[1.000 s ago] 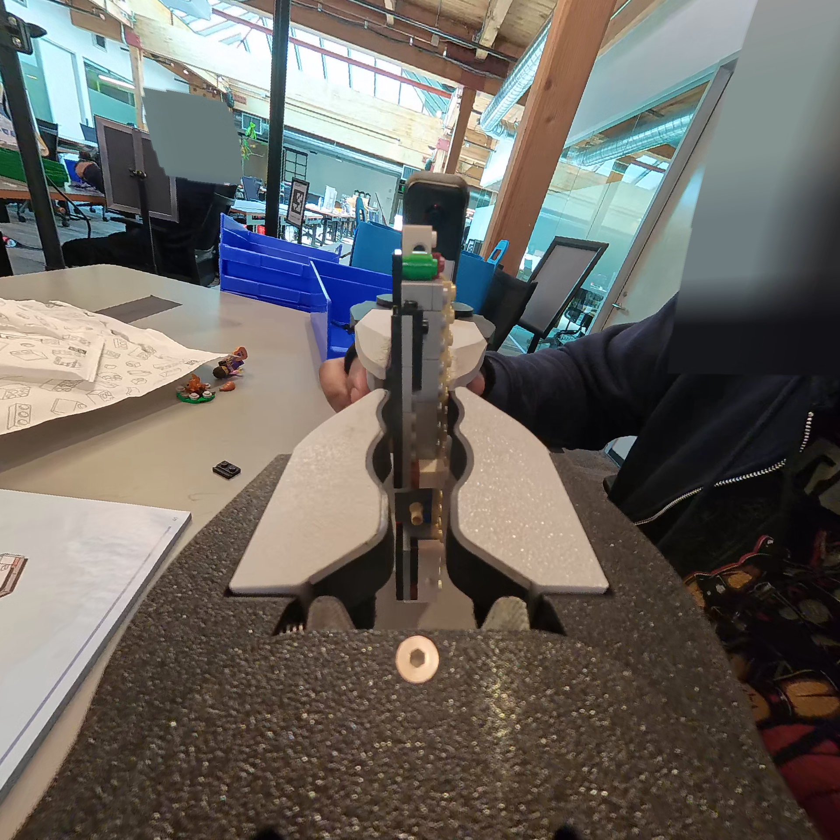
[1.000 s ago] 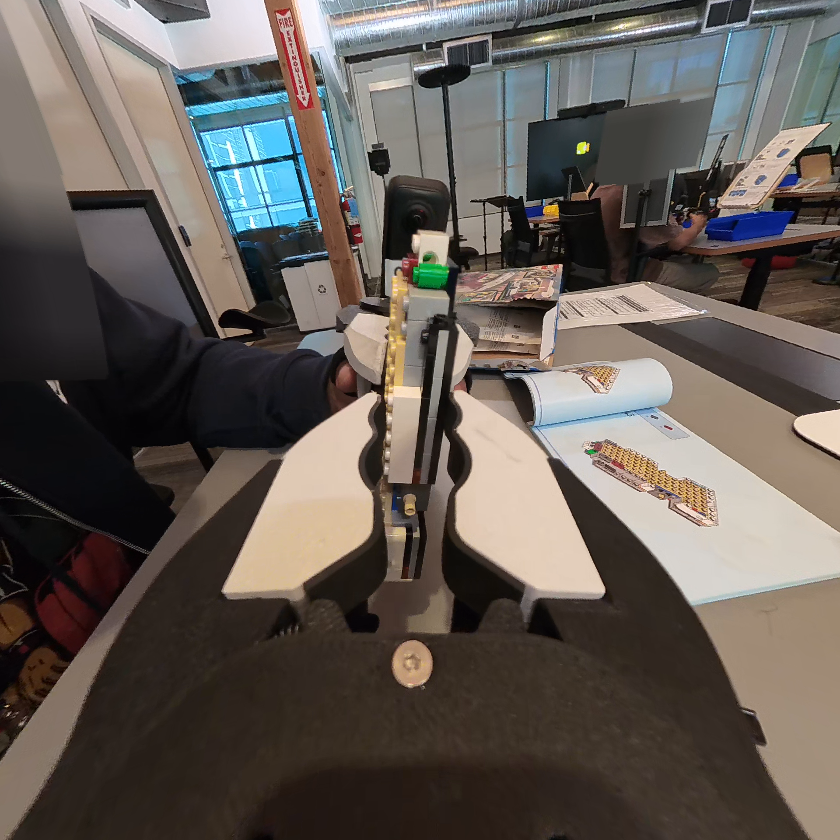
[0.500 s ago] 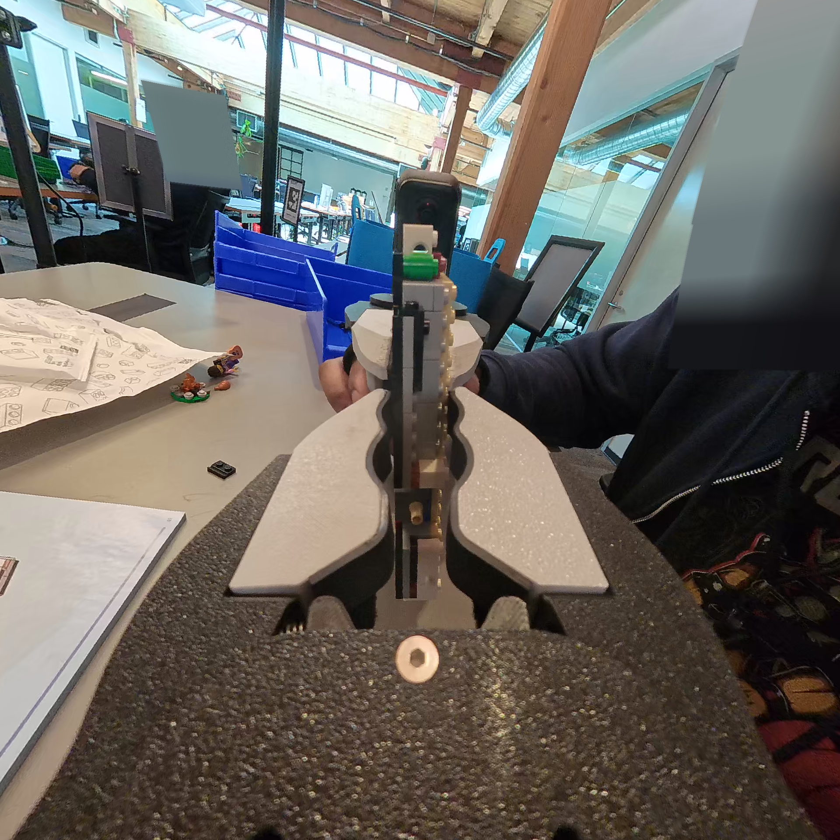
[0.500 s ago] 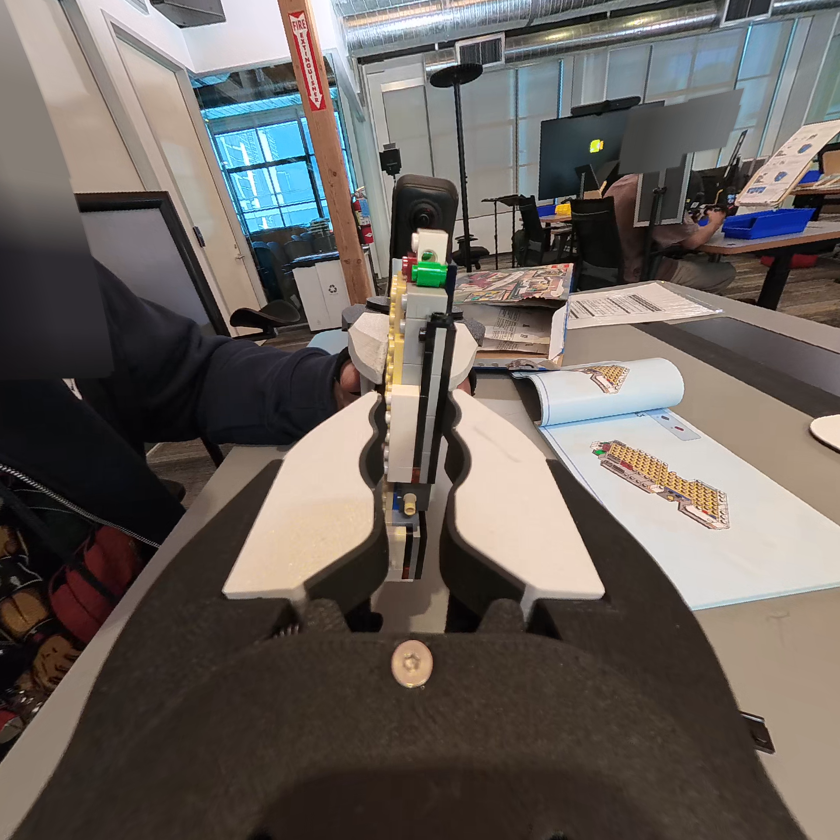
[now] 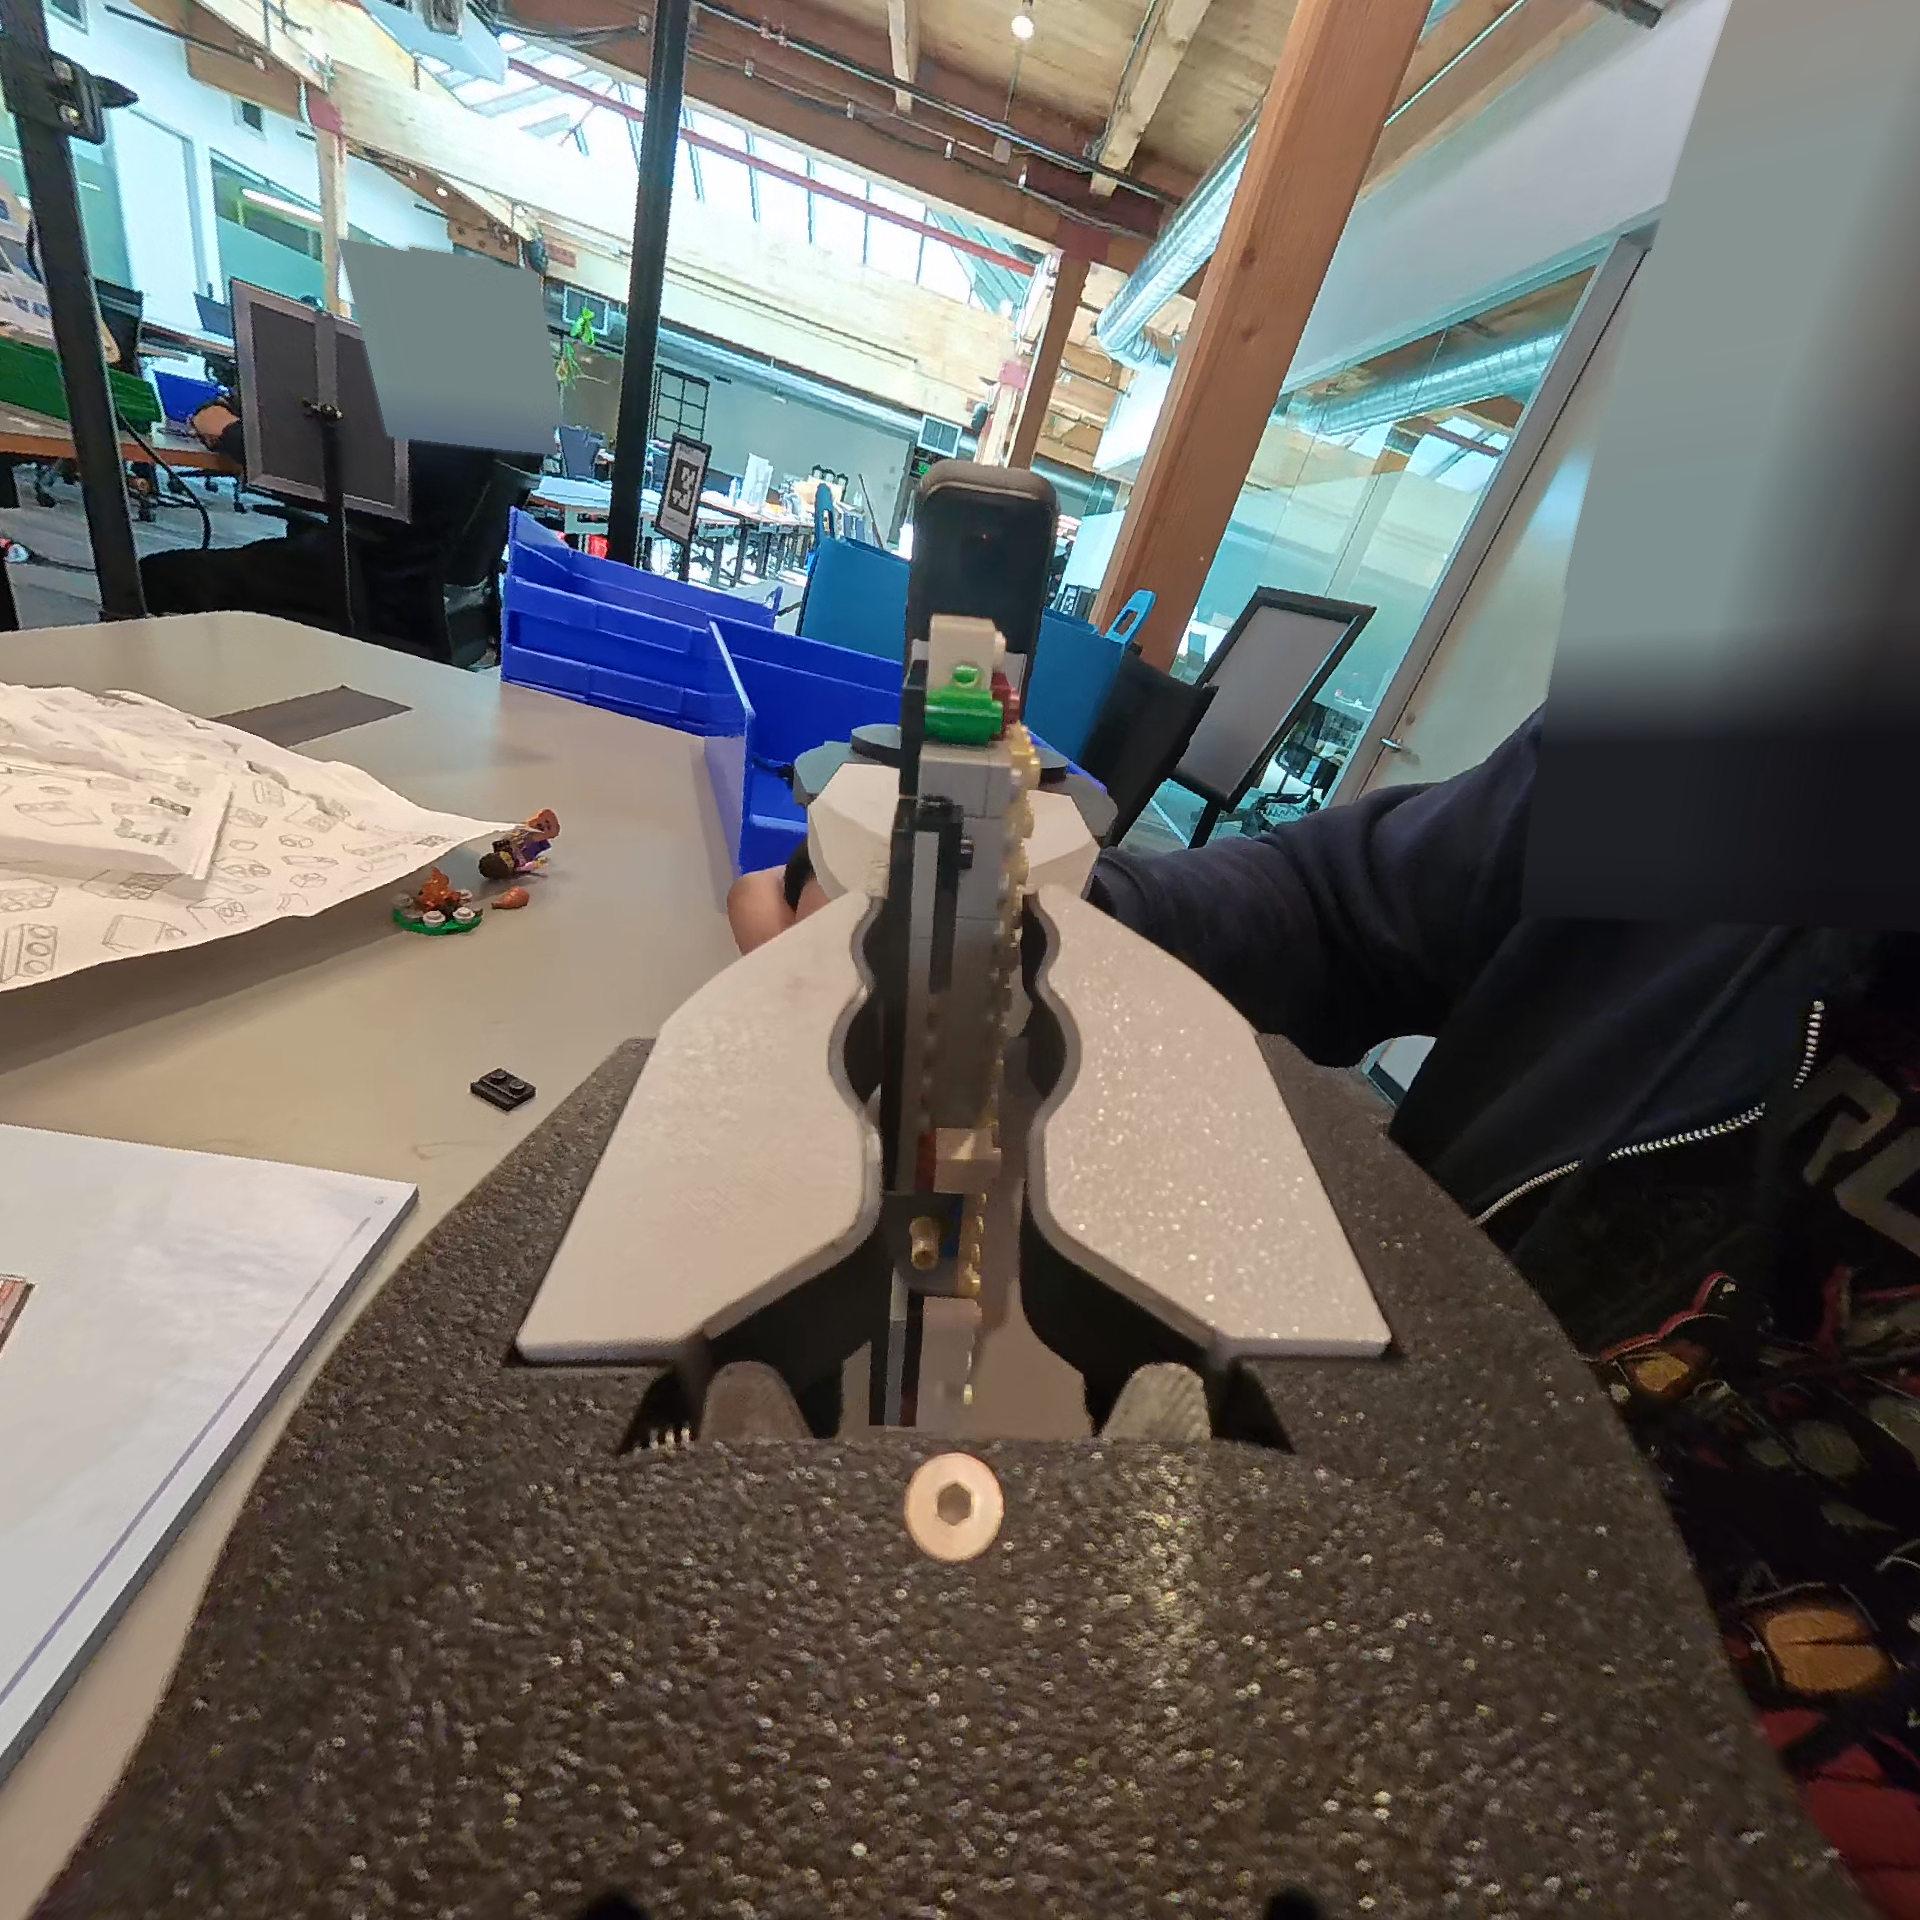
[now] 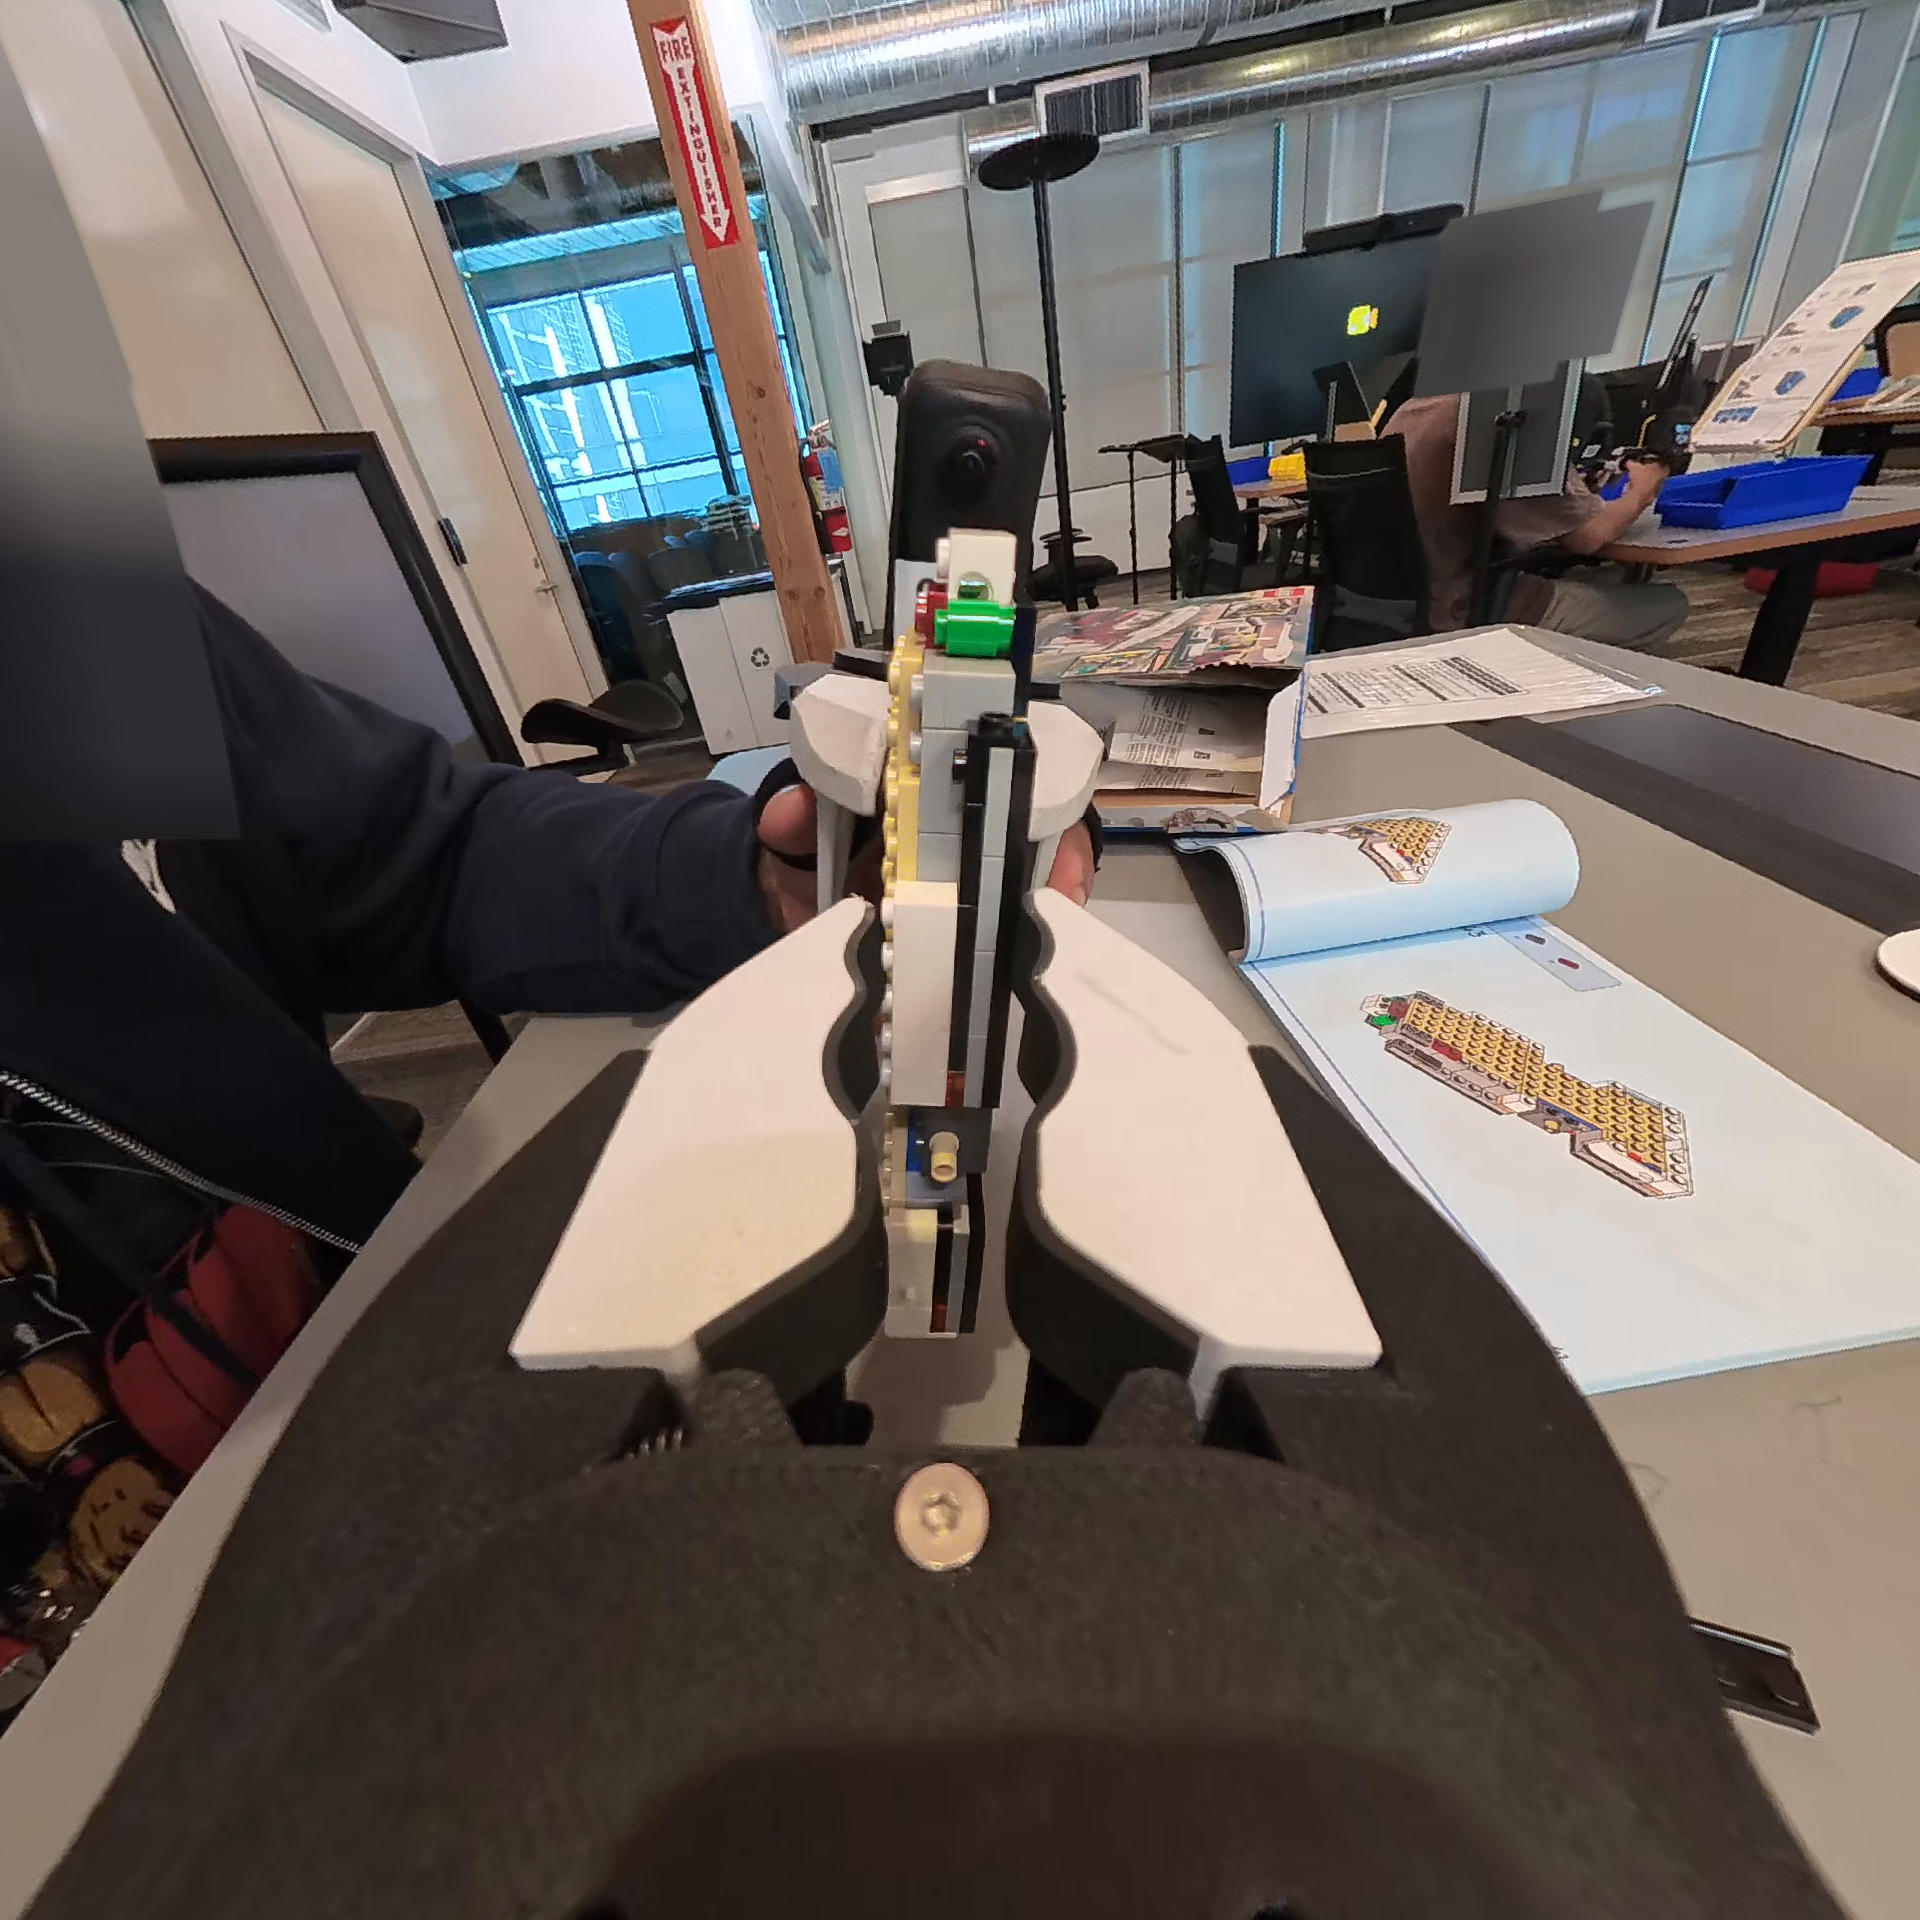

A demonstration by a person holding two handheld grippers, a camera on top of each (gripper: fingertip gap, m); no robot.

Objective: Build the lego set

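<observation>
A long, flat brick model (image 5: pixel 961 831), grey and black with a tan studded side and a green piece at its top, is held on edge above the grey table (image 5: pixel 343 1039). My left gripper (image 5: pixel 951 920) is shut on one end of it, both pads pressed on its sides. My right gripper (image 6: pixel 951 920) is shut on the other end of the same model (image 6: pixel 940 987). Each view shows the other gripper's white fingers (image 5: pixel 847 831) (image 6: pixel 836 748) clamping the far end, with a hand behind them.
In the left wrist view, blue bins (image 5: pixel 623 644), printed sheets (image 5: pixel 156 862), small loose figure pieces (image 5: pixel 436 909), a small black plate (image 5: pixel 503 1088) and a booklet (image 5: pixel 156 1351) lie on the table. In the right wrist view, an open instruction booklet (image 6: pixel 1558 1091) and a torn box (image 6: pixel 1195 644) lie to the right. Only a small space, under 4 cm, lies between the two pairs of fingers. The small black plate (image 5: pixel 503 1088) is about 20 cm from both grippers' fingertips.
Both grippers keep their hold on the model. The views drift only slightly and the model stays in the same pose between them.
</observation>
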